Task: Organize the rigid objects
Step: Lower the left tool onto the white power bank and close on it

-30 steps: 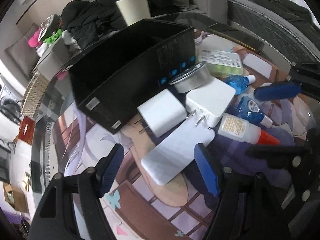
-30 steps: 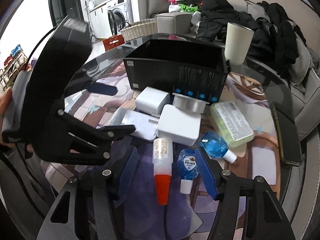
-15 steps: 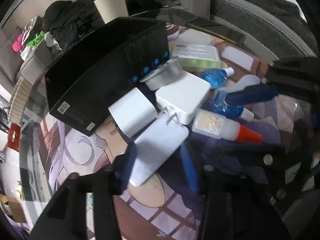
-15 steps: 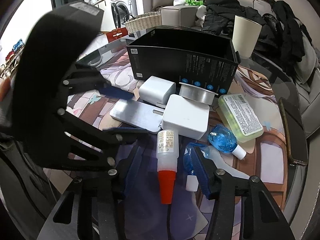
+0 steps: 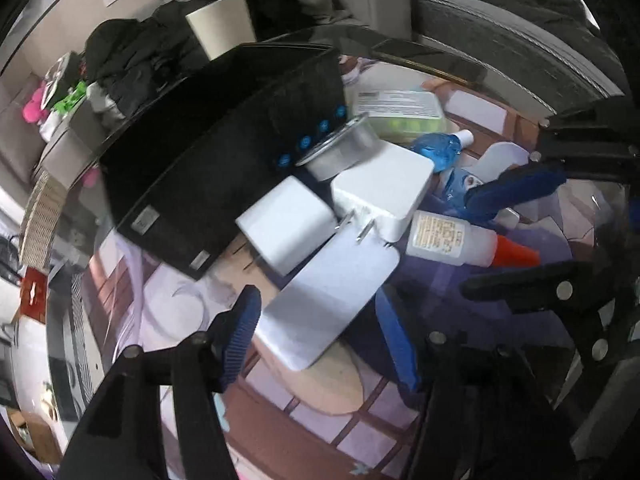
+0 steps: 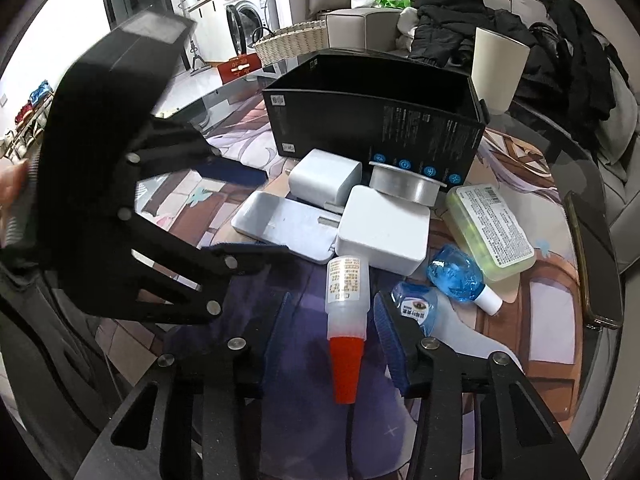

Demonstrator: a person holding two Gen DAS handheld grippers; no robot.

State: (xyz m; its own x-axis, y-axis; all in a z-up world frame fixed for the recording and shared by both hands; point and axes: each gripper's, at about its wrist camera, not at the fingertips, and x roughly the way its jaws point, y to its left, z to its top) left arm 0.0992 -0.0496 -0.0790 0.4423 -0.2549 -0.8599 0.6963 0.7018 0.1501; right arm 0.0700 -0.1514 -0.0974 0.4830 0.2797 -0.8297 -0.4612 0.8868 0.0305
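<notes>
An open black box (image 6: 372, 120) stands at the back of the table; it also shows in the left wrist view (image 5: 224, 148). In front lie a flat white slab (image 5: 328, 300), a small white charger (image 5: 288, 224), a larger white charger (image 5: 384, 192), a metal tin (image 6: 404, 184), a glue bottle with a red cap (image 6: 346, 312) and blue bottles (image 6: 456, 272). My left gripper (image 5: 320, 336) is open with its jaws on either side of the slab's near end. My right gripper (image 6: 332, 340) is open around the glue bottle.
A green pill case (image 6: 492, 232) lies right of the chargers. A phone (image 6: 596, 260) lies at the table's right edge. A beige cup (image 6: 498, 68) stands behind the box. Clothes, a basket and a washing machine are beyond the table.
My left gripper has closed in on the white slab, which now lies between its jaws. My right gripper has moved forward over the glue bottle, now between its fingers.
</notes>
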